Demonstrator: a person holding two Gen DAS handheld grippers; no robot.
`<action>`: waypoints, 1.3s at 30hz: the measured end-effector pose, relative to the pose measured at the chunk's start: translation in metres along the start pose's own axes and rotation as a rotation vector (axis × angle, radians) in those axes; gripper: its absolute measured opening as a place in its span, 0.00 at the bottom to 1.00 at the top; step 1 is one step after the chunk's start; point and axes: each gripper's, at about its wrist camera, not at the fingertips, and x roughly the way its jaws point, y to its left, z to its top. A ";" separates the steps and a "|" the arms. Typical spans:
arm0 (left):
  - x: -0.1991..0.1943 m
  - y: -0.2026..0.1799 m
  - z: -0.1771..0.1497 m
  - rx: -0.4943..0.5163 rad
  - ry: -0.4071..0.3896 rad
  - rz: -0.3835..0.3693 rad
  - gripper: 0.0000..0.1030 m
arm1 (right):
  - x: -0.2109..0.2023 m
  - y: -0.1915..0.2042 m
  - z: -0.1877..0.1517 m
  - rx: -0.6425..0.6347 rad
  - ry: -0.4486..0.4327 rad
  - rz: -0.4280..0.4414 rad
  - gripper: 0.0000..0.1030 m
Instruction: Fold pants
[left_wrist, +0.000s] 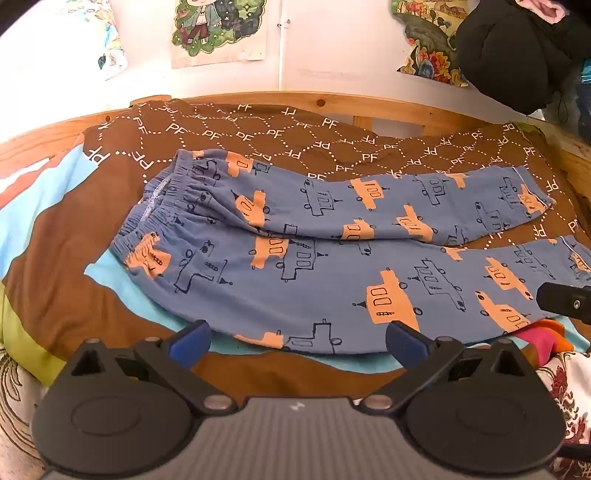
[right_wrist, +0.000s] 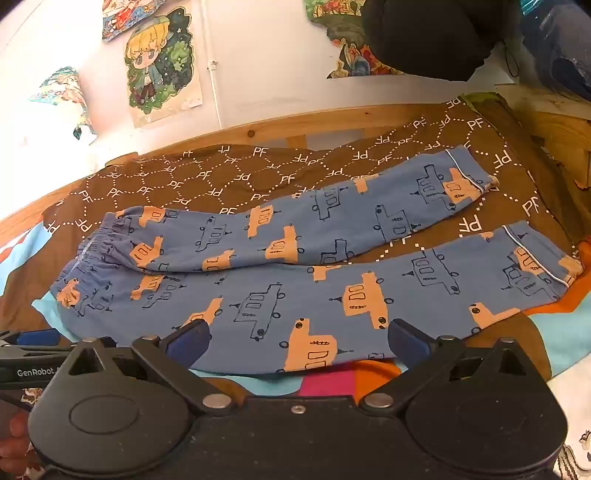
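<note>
Blue pants (left_wrist: 332, 266) with orange and outlined boat prints lie flat on a bed, waistband at the left, both legs stretching to the right and slightly apart. In the right wrist view the same pants (right_wrist: 314, 280) show their cuffs at the right. My left gripper (left_wrist: 297, 341) hovers open at the near edge of the lower leg, close to the waist end, nothing between its blue fingers. My right gripper (right_wrist: 299, 341) stands open over the near edge of the lower leg, further toward the cuffs. A black part of the right gripper (left_wrist: 565, 301) shows at the left wrist view's right edge.
A brown quilt (left_wrist: 236, 136) with white "PF" lettering covers the bed, with a colourful blanket (left_wrist: 48, 206) at the left. A wooden bed rail (left_wrist: 332, 99) runs behind, against a white wall with posters (left_wrist: 218, 29). A dark garment (left_wrist: 517, 55) hangs at upper right.
</note>
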 end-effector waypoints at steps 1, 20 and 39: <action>0.000 0.000 0.000 -0.001 0.001 -0.001 1.00 | 0.000 0.000 0.000 0.000 0.001 0.000 0.99; 0.001 0.002 0.000 -0.001 0.011 0.003 1.00 | 0.000 -0.002 0.002 0.000 0.008 -0.001 0.99; 0.002 0.001 -0.001 -0.001 0.014 0.002 1.00 | 0.005 -0.001 -0.001 0.004 0.017 -0.003 0.99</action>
